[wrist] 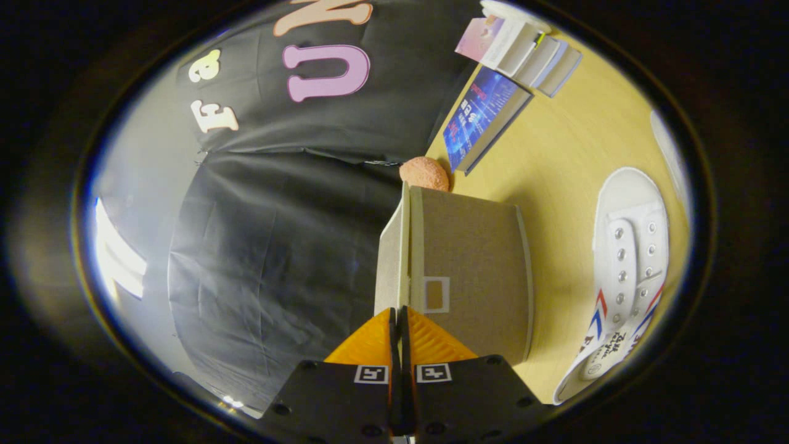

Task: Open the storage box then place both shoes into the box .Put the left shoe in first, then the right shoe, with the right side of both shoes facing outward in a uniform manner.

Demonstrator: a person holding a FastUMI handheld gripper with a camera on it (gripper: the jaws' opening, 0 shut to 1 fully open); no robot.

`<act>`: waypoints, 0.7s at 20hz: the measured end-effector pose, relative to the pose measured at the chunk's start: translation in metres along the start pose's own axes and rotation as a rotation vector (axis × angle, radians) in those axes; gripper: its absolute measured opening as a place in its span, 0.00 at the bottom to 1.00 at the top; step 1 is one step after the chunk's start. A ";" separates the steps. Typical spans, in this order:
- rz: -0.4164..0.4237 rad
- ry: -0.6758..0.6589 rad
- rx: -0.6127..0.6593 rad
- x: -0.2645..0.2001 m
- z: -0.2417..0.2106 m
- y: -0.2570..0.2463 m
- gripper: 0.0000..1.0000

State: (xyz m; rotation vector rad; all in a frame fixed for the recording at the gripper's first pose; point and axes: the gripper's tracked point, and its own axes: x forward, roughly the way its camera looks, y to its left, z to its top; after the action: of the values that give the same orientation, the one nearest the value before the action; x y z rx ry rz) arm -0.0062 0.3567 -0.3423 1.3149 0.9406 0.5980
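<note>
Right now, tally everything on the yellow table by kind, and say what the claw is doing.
Cardboard box: 1
White shoe: 1
Books: about 4, one lying apart and a stack too blurred to count surely
Orange ball: 1
Total: about 7
The claw is shut, pinching the box's thin lid edge.

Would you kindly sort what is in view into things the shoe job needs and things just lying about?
Needed: box, its lid edge pinched in the shut jaws of the gripper; white shoe.
Lying about: books; orange ball.
</note>
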 end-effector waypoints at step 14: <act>0.136 0.125 -0.260 0.090 -0.045 0.165 0.04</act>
State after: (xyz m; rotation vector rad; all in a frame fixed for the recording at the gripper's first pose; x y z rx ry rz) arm 0.0255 0.4862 -0.2023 1.1234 0.8465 0.8864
